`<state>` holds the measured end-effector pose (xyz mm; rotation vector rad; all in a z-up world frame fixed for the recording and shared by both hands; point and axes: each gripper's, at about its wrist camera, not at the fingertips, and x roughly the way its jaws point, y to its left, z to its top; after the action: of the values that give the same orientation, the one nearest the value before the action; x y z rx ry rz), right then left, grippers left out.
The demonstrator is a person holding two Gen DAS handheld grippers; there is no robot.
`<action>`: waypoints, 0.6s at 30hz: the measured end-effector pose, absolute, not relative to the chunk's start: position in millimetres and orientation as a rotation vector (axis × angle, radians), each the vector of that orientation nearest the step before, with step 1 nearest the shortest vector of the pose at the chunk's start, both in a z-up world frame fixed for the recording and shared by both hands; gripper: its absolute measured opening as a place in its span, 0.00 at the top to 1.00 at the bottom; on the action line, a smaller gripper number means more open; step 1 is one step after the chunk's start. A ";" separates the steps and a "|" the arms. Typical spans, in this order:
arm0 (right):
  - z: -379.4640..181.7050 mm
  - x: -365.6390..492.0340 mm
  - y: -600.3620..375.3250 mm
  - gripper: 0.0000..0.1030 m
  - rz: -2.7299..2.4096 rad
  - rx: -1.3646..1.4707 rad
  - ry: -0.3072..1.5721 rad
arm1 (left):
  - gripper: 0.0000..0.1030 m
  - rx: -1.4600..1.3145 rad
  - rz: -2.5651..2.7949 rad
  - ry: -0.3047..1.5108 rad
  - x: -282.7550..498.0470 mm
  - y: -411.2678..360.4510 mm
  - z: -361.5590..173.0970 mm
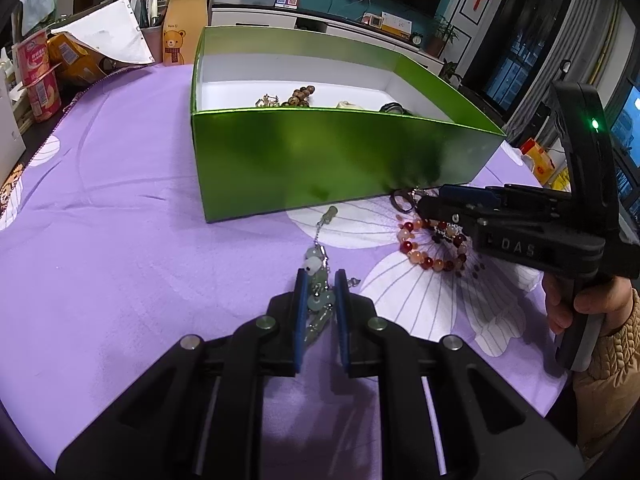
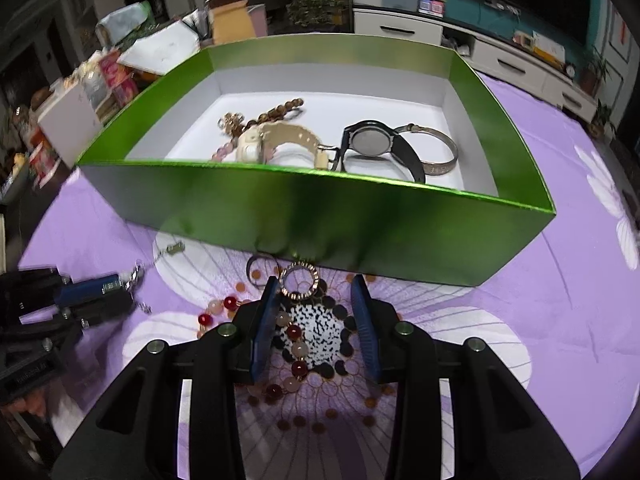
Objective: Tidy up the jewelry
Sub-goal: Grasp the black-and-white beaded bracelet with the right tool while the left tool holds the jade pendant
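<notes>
My left gripper (image 1: 320,284) has its jaws pinched narrow on a pale jade-bead charm chain (image 1: 319,276) lying on the purple floral cloth (image 1: 140,240) over the counter. My right gripper (image 2: 316,308) holds its jaws partly apart, straddling a glossy red-and-peach bead bracelet (image 2: 294,344) without pressing it; a gold ring-shaped pendant (image 2: 299,280) lies just beyond. The shiny green cardboard box (image 2: 320,208) stands close ahead, watches inside, with open cloth to its left.

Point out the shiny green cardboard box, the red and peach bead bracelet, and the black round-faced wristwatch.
Shiny green cardboard box (image 1: 320,152): left wrist view, on its near outer wall.
Red and peach bead bracelet (image 1: 430,262): left wrist view, on the near beads.
Black round-faced wristwatch (image 2: 370,142): right wrist view, on its round case.
</notes>
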<state>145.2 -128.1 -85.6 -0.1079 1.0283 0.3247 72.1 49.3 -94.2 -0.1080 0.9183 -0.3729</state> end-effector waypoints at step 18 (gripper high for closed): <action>-85.7 143.1 -124.6 0.80 0.321 -0.130 0.994 | 0.88 -0.096 -0.393 0.914 78.5 39.9 -94.4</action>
<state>143.1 -124.6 -85.7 -0.1302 0.9942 0.3215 78.5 39.9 -94.4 -0.0957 0.9137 -0.3933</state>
